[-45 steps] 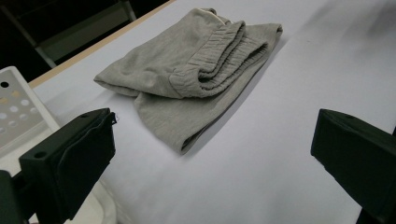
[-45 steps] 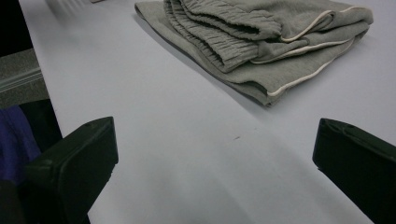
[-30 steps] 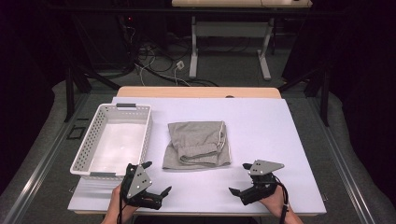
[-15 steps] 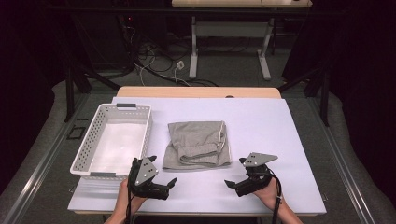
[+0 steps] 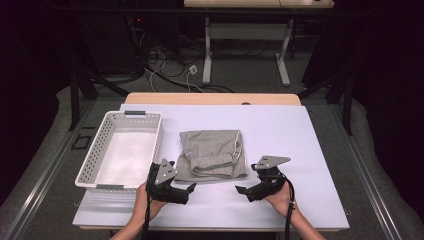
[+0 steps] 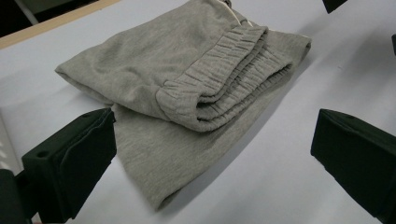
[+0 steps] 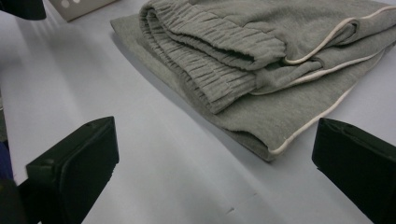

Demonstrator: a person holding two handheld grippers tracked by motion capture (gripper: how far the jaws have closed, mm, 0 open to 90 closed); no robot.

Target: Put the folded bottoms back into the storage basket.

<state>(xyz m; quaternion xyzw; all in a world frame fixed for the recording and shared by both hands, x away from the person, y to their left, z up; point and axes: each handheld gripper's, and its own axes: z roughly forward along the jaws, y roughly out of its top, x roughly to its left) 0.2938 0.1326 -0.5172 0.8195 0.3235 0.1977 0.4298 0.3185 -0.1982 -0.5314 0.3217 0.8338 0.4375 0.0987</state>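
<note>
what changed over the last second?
Both claws moved forward and inward toward the folded grey shorts: left claw now at its near left corner, right claw near its right corner. Both open, nothing gripped. Shorts and white basket unmoved.

- Left hand-held gripper: black body, blocky matte-black jaws, grey three-cornered plate with small holes on top.
- Right hand-held gripper: same black build, grey plate, black cable trailing near.
</note>
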